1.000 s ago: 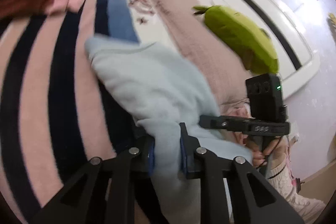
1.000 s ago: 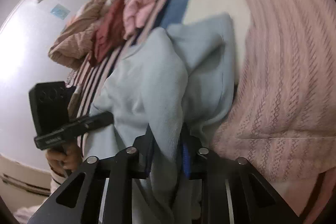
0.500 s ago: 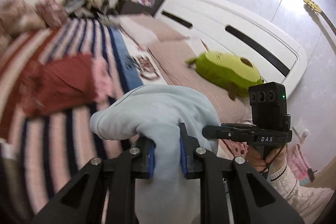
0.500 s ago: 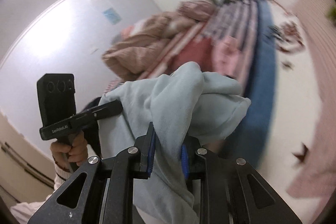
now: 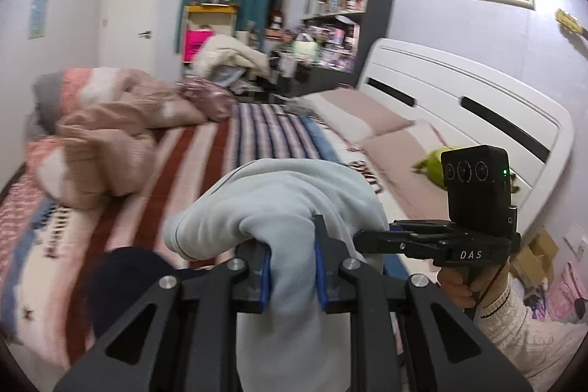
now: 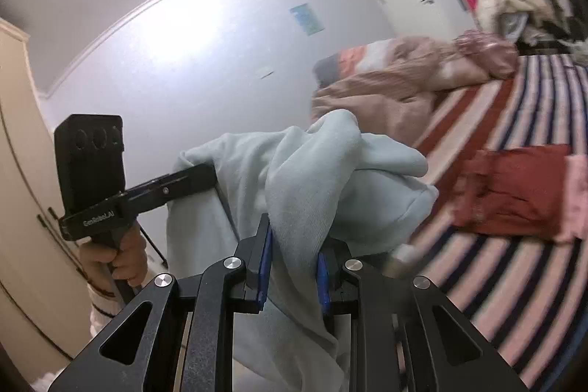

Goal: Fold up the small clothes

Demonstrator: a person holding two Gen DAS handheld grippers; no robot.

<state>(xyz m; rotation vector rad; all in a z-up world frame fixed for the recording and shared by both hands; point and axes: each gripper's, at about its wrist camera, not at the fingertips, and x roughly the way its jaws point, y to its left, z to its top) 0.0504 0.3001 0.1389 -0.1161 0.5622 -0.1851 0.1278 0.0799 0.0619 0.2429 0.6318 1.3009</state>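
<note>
A pale blue garment [image 5: 286, 208] hangs in the air between both grippers, lifted above the striped bed. My left gripper [image 5: 292, 267] is shut on one bunched part of it. My right gripper [image 6: 292, 263] is shut on another part of the pale blue garment [image 6: 305, 186], which drapes down over the jaws. The right gripper shows in the left wrist view [image 5: 375, 237] at the right, close by. The left gripper shows in the right wrist view [image 6: 205, 173] at the left.
The striped blanket [image 5: 191, 149] covers the bed. A pink quilt pile [image 5: 110, 131] lies at the far left. A dark red garment [image 6: 514, 190] and a pink one [image 6: 577, 193] lie on the stripes. A green plush [image 5: 435, 164] sits by the white headboard [image 5: 477, 105].
Both grippers have risen with the pale blue garment, lifting it off the bed. The views have tilted up from the blanket to the room.
</note>
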